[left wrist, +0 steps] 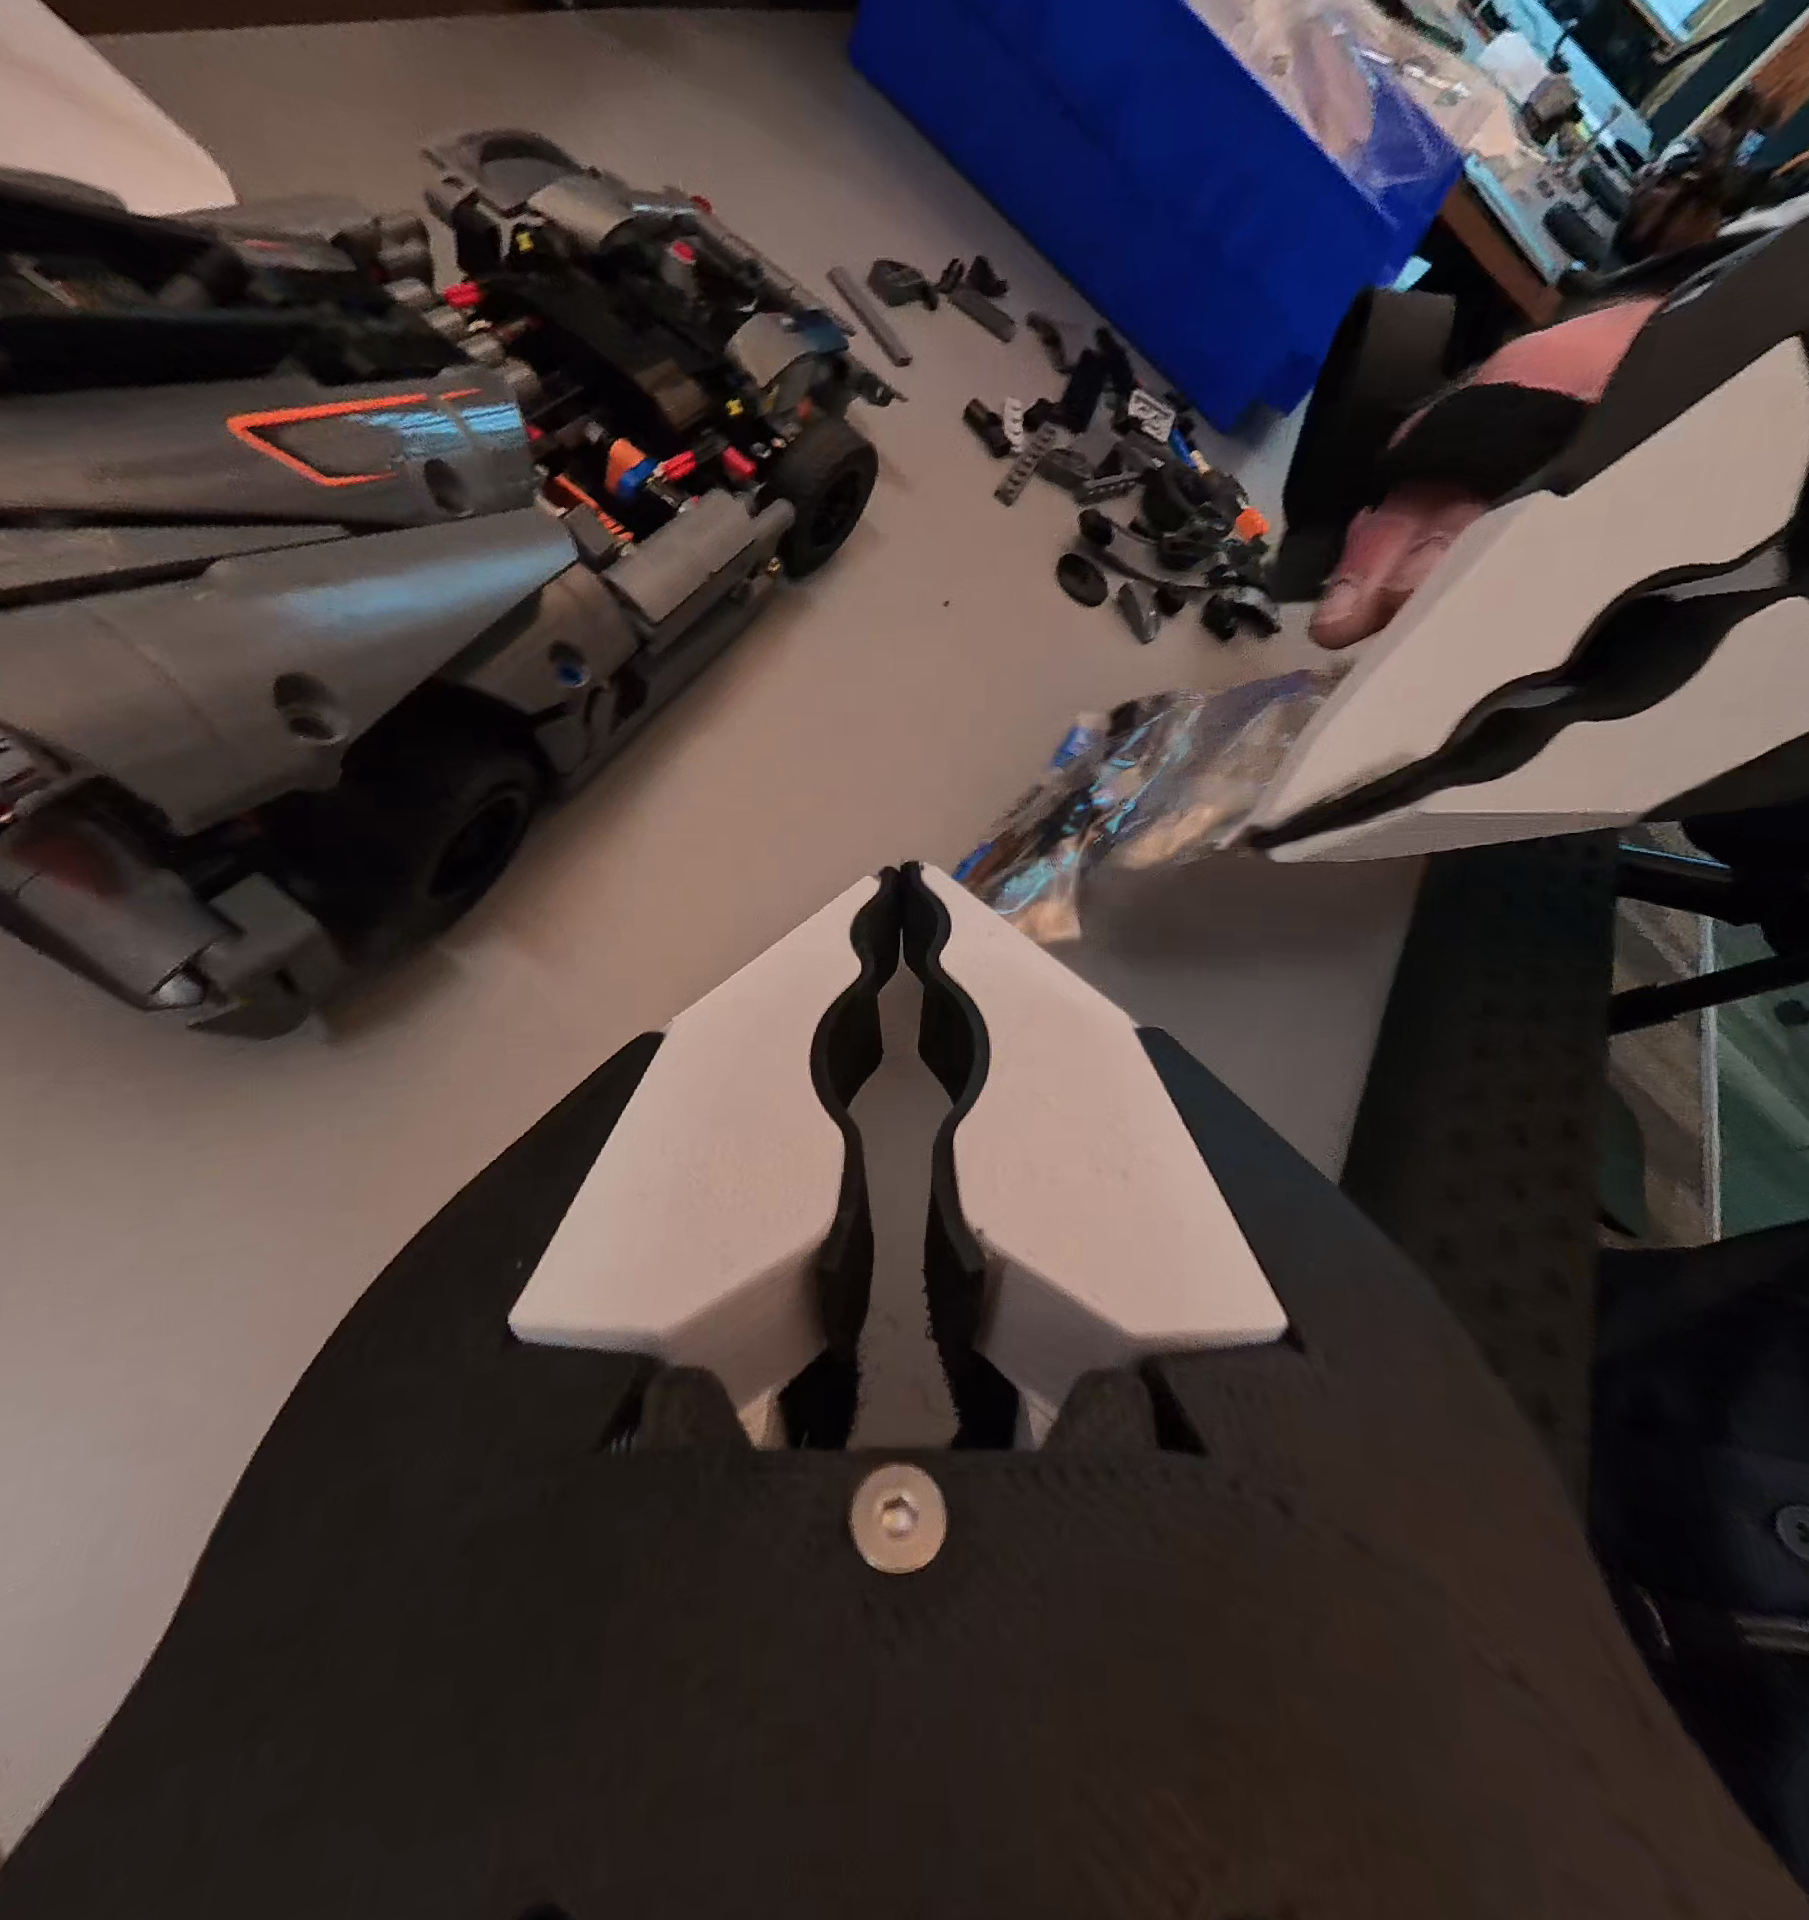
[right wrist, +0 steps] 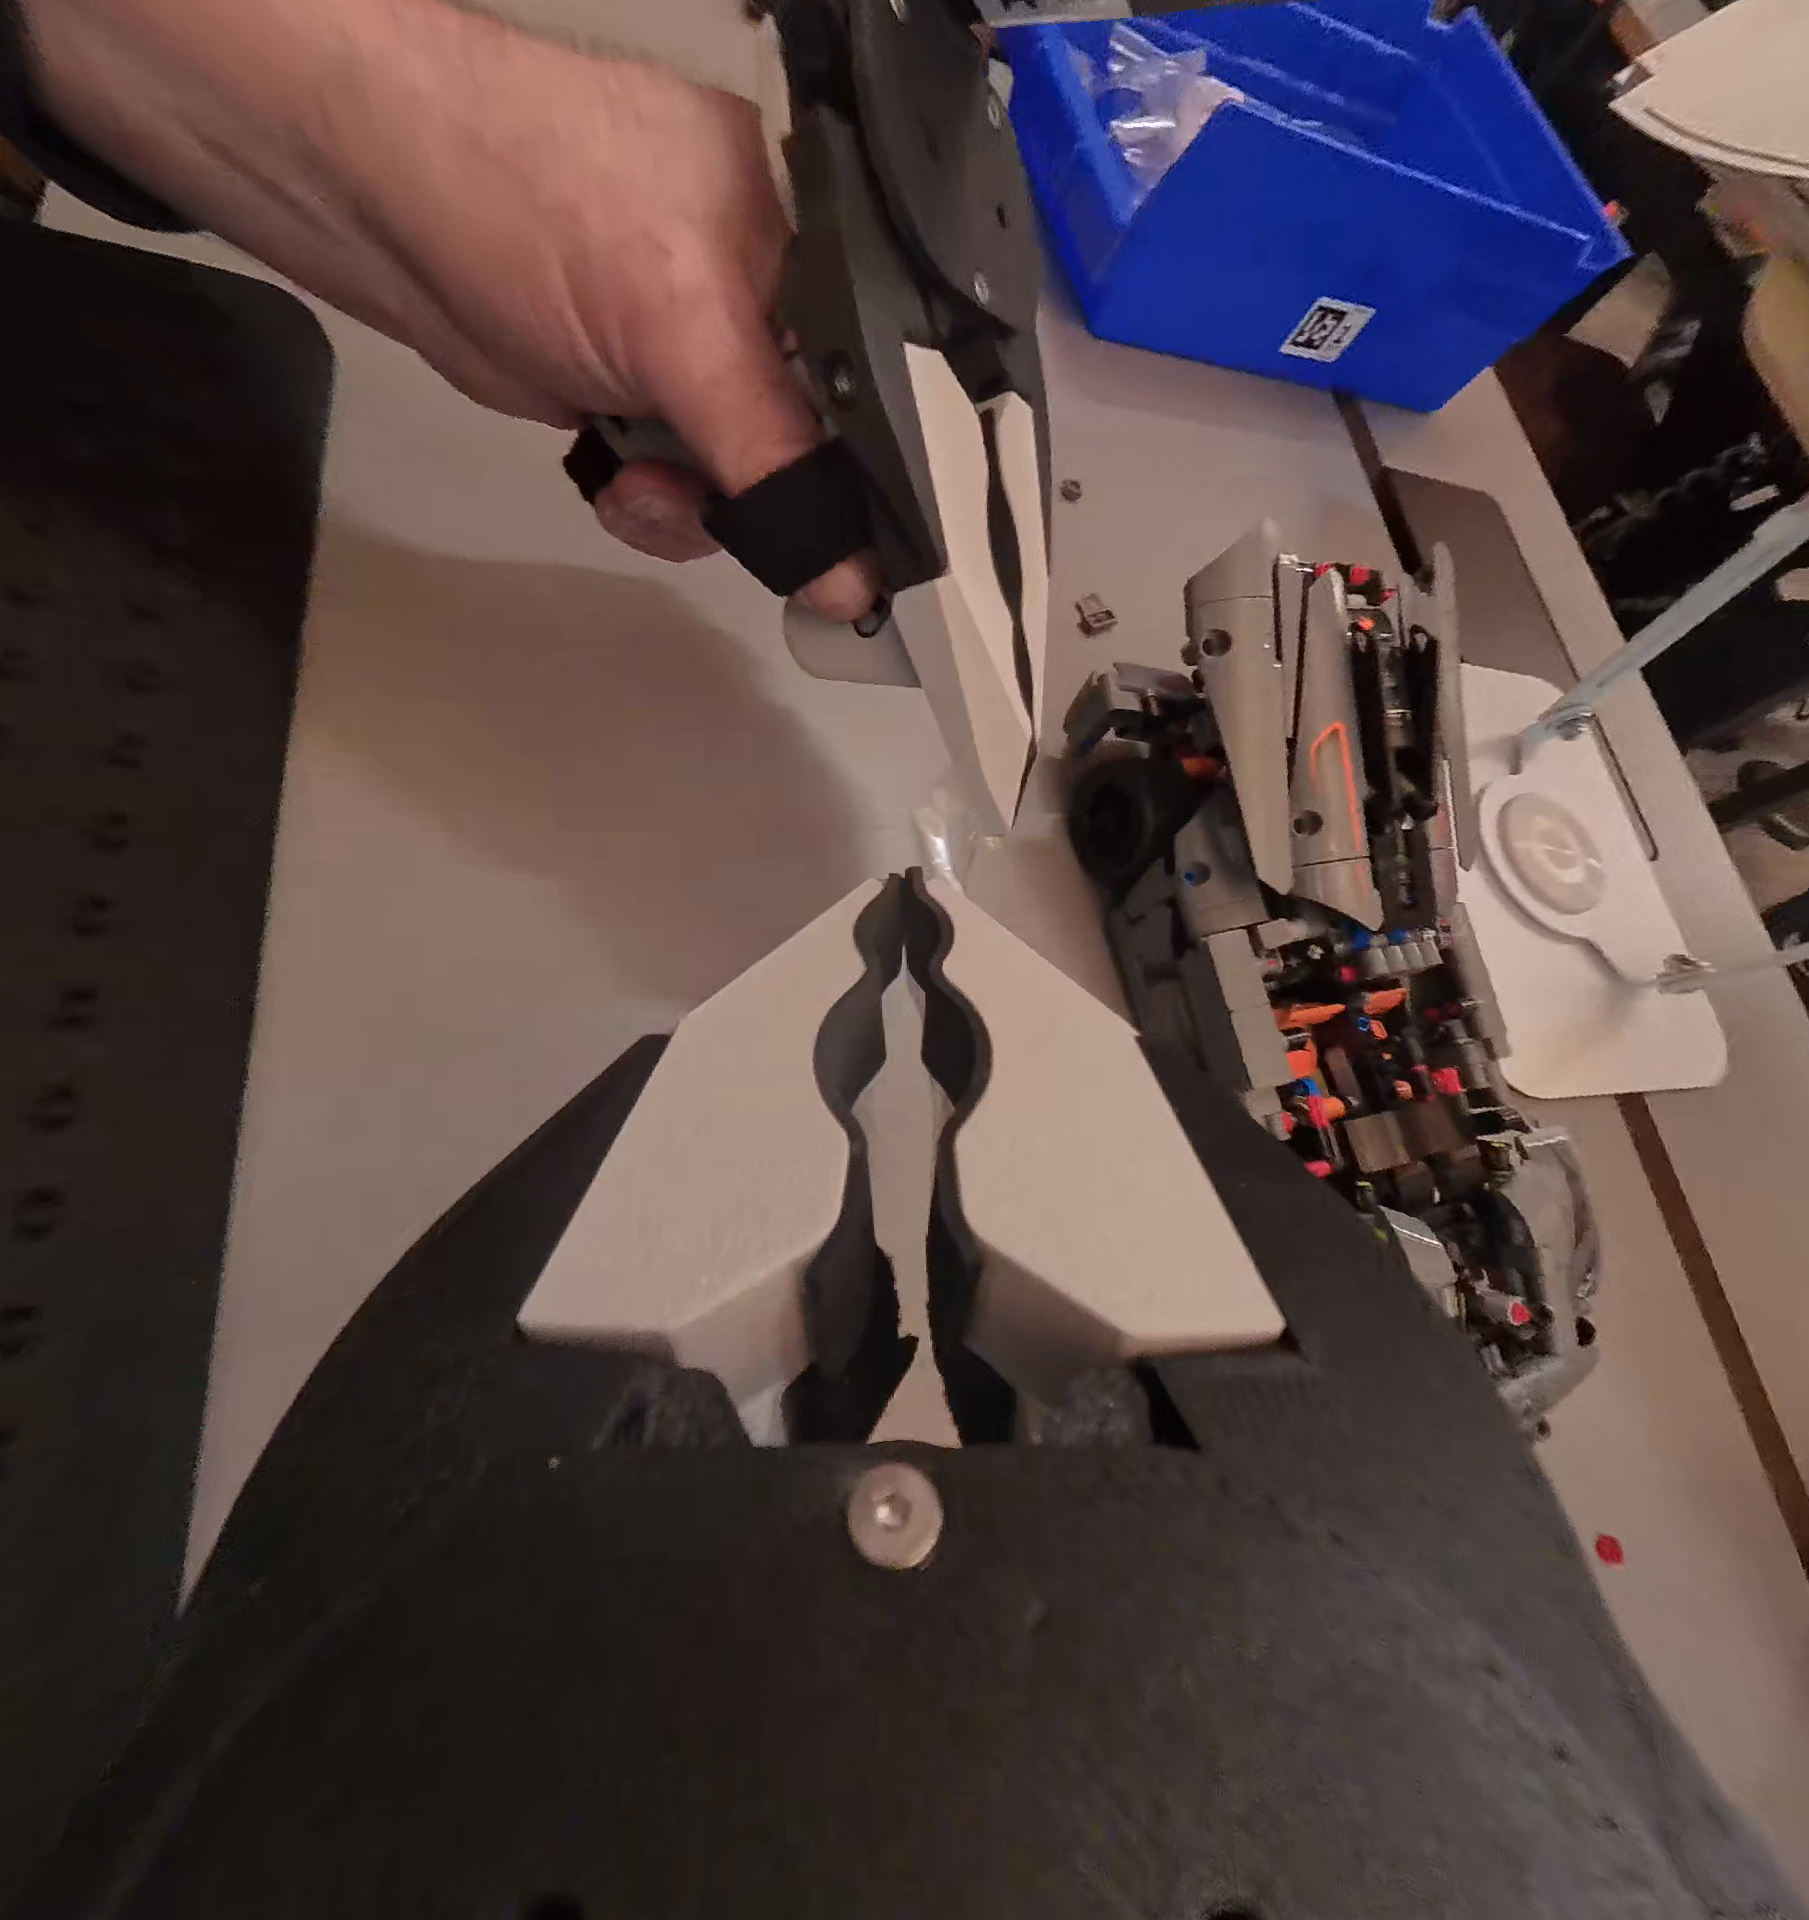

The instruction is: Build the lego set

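A grey Lego car with orange trim [left wrist: 360,540] lies on the white table, to the left of both grippers; in the right wrist view the car [right wrist: 1326,883] is on the right. A clear plastic bag of parts [left wrist: 1118,800] hangs just above the table between the gripper tips. My right gripper [left wrist: 1261,836] is shut with its tips on the bag's right end. My left gripper [left wrist: 900,873] is shut, its tips just beside the bag's left end, nothing seen between them. In the right wrist view, the bag [right wrist: 947,831] shows between my right gripper [right wrist: 905,878] and my left gripper [right wrist: 1009,821].
A pile of loose dark parts [left wrist: 1139,478] lies behind the bag. A blue bin [left wrist: 1139,177] stands at the back. A white stand plate [right wrist: 1586,894] sits beyond the car. A black mat [right wrist: 100,727] covers the table's edge. A small red piece [right wrist: 1608,1550] lies alone. The left gripper's tips are roughly 6 cm from the right gripper's.
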Available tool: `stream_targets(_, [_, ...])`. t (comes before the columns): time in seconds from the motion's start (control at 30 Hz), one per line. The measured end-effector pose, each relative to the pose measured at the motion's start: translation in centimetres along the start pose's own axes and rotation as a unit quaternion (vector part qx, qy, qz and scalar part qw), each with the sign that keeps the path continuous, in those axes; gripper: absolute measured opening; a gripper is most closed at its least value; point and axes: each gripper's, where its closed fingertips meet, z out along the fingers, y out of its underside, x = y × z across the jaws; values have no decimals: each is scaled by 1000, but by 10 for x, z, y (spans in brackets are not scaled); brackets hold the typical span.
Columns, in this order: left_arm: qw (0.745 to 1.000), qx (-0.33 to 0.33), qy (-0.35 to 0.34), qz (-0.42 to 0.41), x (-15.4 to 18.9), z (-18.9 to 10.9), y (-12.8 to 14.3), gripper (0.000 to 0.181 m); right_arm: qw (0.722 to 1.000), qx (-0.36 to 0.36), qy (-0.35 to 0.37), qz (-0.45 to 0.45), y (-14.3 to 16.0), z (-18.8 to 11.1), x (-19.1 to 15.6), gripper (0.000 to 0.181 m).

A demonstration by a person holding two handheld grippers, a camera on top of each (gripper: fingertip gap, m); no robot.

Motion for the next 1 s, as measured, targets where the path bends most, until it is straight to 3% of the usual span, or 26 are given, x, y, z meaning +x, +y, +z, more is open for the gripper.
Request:
stream_targets(0.3, [998, -41, -47, 13, -25, 0, 16, 0, 998, -14, -57, 33, 14, -4, -5, 0])
stream_targets(0.63, [983, -129, -112, 71, -45, 4, 44, 0, 989, -14, -116, 88, 30, -6, -9, 0])
stream_targets(0.7, [984, -133, -97, 61, -40, 4, 44, 0, 988, -15, -123, 96, 32, -7, -10, 0])
stream_targets(0.77, [974, -160, -133, 92, -51, -1, 50, 0, 987, -15, -124, 99, 34, -7, -8, 0])
stream_targets(0.87, [978, -169, -103, 68, -47, 3, 58, 0, 986, -11, -127, 106, 35, -7, -7, 0])
stream_targets(1.0, [972, -185, -92, 108, -40, 4, 59, 0, 986, -11, -129, 106, 33, -7, -8, 0])
